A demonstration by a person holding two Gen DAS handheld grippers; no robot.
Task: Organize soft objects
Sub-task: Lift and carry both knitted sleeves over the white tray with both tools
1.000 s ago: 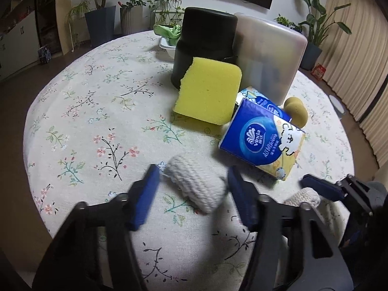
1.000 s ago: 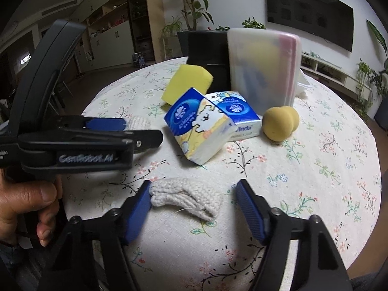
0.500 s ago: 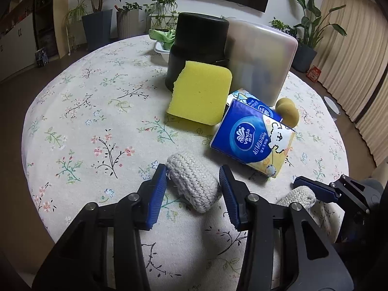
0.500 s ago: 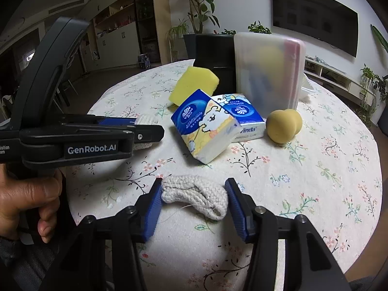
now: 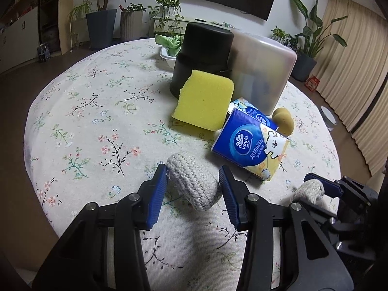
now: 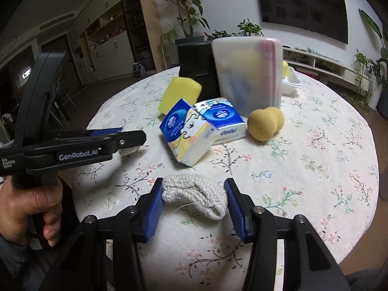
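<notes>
Two cream knitted pieces lie on the floral tablecloth. My left gripper (image 5: 192, 189) has its blue pads closed against the sides of one knitted piece (image 5: 194, 184). My right gripper (image 6: 194, 201) is closed on the other knitted piece (image 6: 194, 194), which also shows in the left wrist view (image 5: 311, 189). Behind them lie a yellow sponge (image 5: 203, 99), two blue tissue packs (image 5: 249, 148) and a tan rounded sponge (image 5: 283, 121).
A black cylindrical container (image 5: 203, 48) and a frosted plastic box (image 5: 262, 70) stand at the back of the round table (image 5: 72, 111). A white tray with green cloth (image 5: 169, 46) sits behind them. The table edge runs close below both grippers.
Both grippers have narrowed from wide open until their pads press on the knitted pieces. The left gripper has also moved forward around its piece.
</notes>
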